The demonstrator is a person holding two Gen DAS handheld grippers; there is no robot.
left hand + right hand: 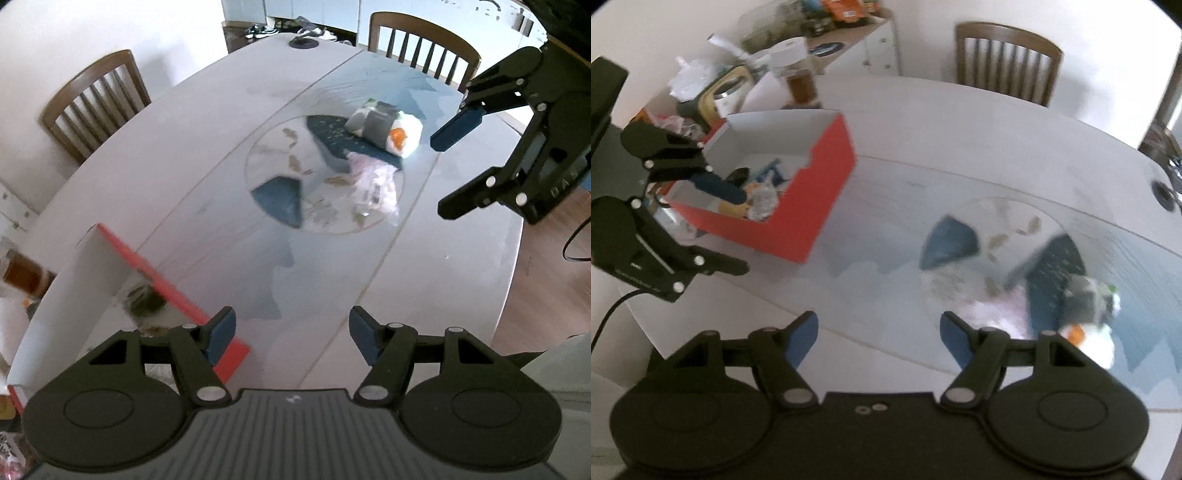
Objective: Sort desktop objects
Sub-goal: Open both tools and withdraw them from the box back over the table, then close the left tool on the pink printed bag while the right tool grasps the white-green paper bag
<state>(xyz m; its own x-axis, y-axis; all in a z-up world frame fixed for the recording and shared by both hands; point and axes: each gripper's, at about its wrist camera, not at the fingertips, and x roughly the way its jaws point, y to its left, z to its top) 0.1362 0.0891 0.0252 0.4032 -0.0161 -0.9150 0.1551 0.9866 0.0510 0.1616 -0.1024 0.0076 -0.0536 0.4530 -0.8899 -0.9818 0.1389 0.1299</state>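
my left gripper [291,334] is spread wide with nothing between its blue pads, and the red box [798,206] sits just beside my left finger. my right gripper [879,338] is wide apart and empty too. the white and grey packet [384,127] and what looks like a clear plastic bag [373,184], blurred, lie on the table [184,147] ahead of my left fingers, beside my right finger.

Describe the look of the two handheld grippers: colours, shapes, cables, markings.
Both match: the left gripper and right gripper have matte black linkage arms with silver pivot pins, round black discs at the base, and blue fingertip pads. A thin black cable trails from the left one. No sleeves visible.
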